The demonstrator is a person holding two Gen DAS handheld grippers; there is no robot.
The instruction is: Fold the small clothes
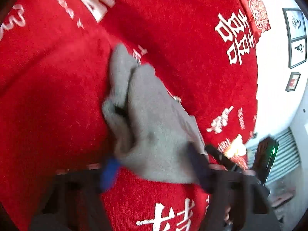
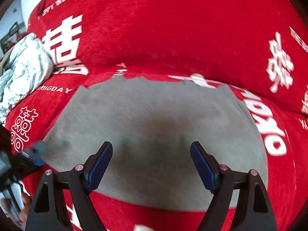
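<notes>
Plainly, the right hand-held gripper hangs spread wide above the grey garment, which lies flat on the red bedspread. Only the left wrist view shows the left hand-held gripper with cloth bunched between its blurred fingers; whether it pinches, I cannot tell.

One grey garment, one red blanket, one floral cloth, three framed pictures.
</notes>
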